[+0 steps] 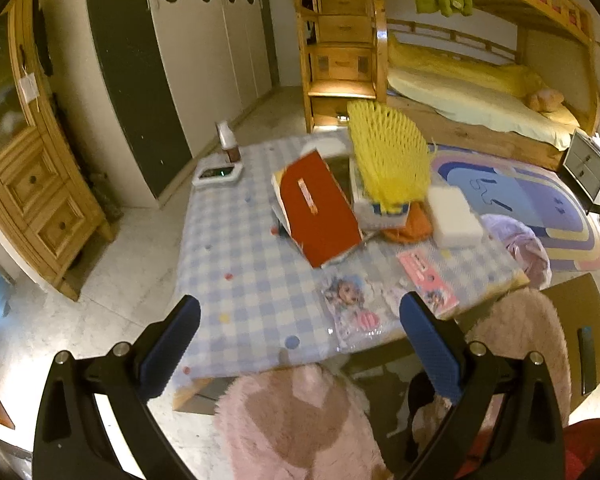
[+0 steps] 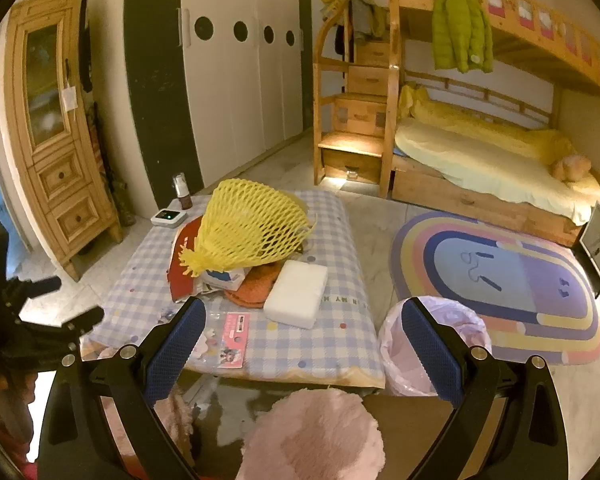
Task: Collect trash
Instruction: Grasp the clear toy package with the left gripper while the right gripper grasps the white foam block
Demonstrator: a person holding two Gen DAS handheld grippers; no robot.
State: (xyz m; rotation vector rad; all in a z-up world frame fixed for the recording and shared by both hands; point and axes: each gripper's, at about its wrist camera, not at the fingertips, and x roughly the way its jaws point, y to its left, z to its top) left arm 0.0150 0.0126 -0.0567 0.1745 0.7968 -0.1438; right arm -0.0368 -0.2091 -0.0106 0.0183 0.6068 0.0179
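Observation:
A low table with a blue checked cloth (image 1: 236,264) (image 2: 324,344) holds litter: a yellow foam net (image 1: 388,156) (image 2: 248,228), a red card box (image 1: 320,208), a white foam block (image 1: 454,216) (image 2: 298,294), an orange cloth (image 2: 256,286), a pink wrapper (image 1: 428,280) (image 2: 234,340) and a clear picture packet (image 1: 350,308). A bin with a pink liner (image 2: 432,344) (image 1: 520,248) stands at the table's right end. My left gripper (image 1: 300,344) is open and empty above the near edge. My right gripper (image 2: 304,348) is open and empty above the near right corner.
A white device (image 1: 216,174) (image 2: 168,216) and a small brown bottle (image 1: 230,144) (image 2: 182,194) stand at the table's far left corner. Pink fluffy slippers (image 1: 292,424) (image 2: 312,436) are below me. A striped rug (image 2: 500,284), bunk bed (image 2: 480,168) and wooden cabinet (image 2: 56,128) surround the table.

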